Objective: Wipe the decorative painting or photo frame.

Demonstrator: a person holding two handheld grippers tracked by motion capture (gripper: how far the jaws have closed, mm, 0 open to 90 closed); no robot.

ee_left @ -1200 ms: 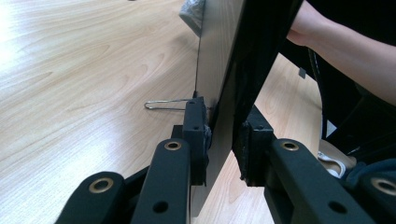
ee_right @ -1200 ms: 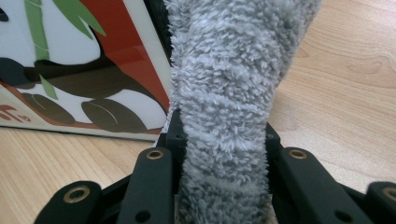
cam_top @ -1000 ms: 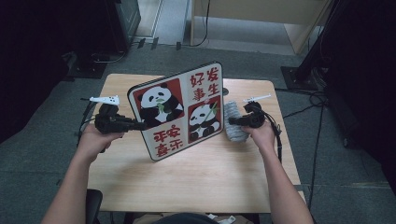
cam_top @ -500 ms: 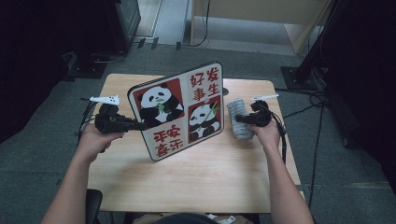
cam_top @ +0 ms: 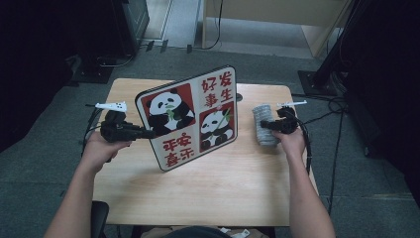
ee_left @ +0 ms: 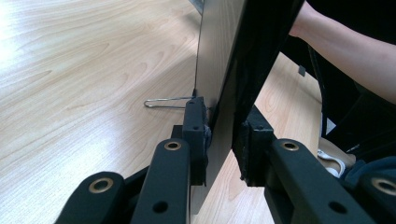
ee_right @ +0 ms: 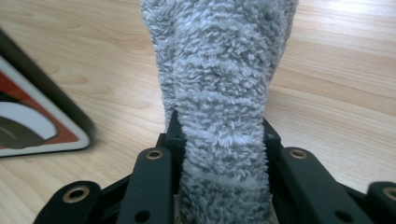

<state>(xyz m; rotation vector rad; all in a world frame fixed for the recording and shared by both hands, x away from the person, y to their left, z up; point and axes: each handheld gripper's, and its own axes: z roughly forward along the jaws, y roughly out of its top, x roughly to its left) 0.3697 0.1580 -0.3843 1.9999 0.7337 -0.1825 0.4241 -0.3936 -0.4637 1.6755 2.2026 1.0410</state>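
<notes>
A panda-printed board (cam_top: 190,119) with red characters stands tilted on the wooden table (cam_top: 213,193). My left gripper (cam_top: 148,133) is shut on its left edge and holds it up; in the left gripper view the pads (ee_left: 198,133) squeeze the board's thin dark edge (ee_left: 229,98). A grey fluffy cloth (cam_top: 265,126) hangs to the right of the board, apart from it, with my right gripper (cam_top: 265,125) shut on it. The right gripper view has the cloth (ee_right: 224,93) pinched between the jaws above the tabletop, and the board's corner (ee_right: 42,126) at the left.
A thin wire stand (ee_left: 166,102) lies on the table behind the board. The table's right edge (cam_top: 302,163) is close to my right hand. Cables (cam_top: 327,116) trail off to the right. Dark equipment (cam_top: 131,25) stands on the floor beyond the table.
My right gripper has carried the grey cloth rightward, away from the board's right edge, leaving a gap. The left gripper and board have stayed put.
</notes>
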